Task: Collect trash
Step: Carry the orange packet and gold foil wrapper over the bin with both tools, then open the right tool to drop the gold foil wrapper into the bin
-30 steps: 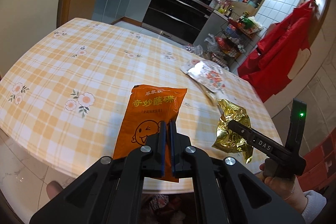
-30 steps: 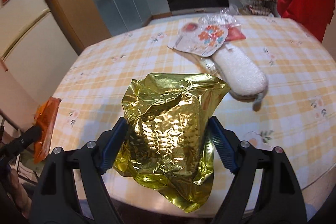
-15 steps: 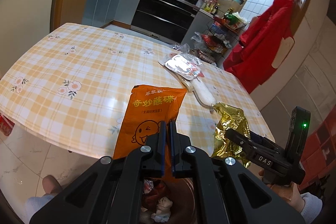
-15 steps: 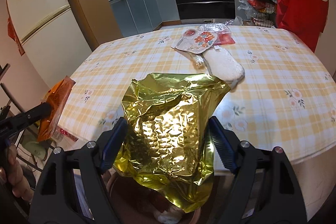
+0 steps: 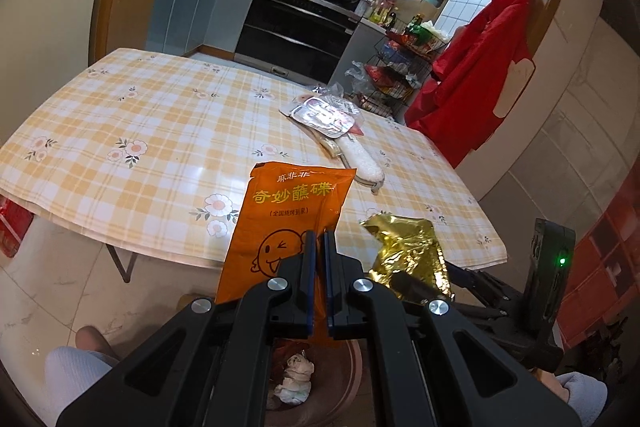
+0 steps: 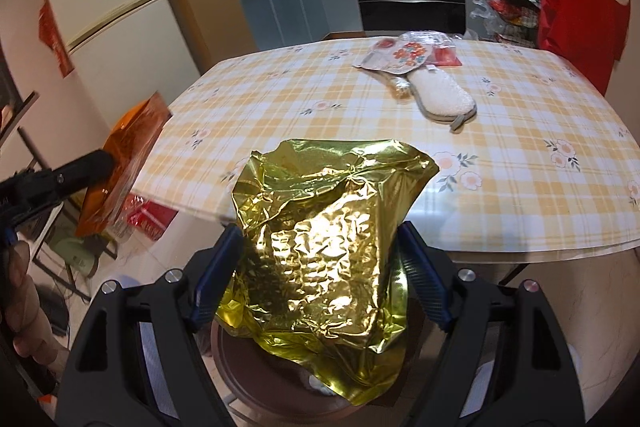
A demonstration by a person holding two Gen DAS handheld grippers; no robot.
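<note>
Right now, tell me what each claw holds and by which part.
Left claw pinches the orange sauce packet at its lower middle. Right claw grips the gold foil bag across its sides.

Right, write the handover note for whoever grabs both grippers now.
Left gripper: shut on the orange sauce packet, held off the table above the brown bin.
Right gripper: jaws wide, clamped on the crumpled gold foil bag, also over the bin.
Done: both pieces lifted clear of the table.
Left: drop both in the bin, then fetch the flowered wrappers and the white pad beside them, both lying on the table's far side.
</note>
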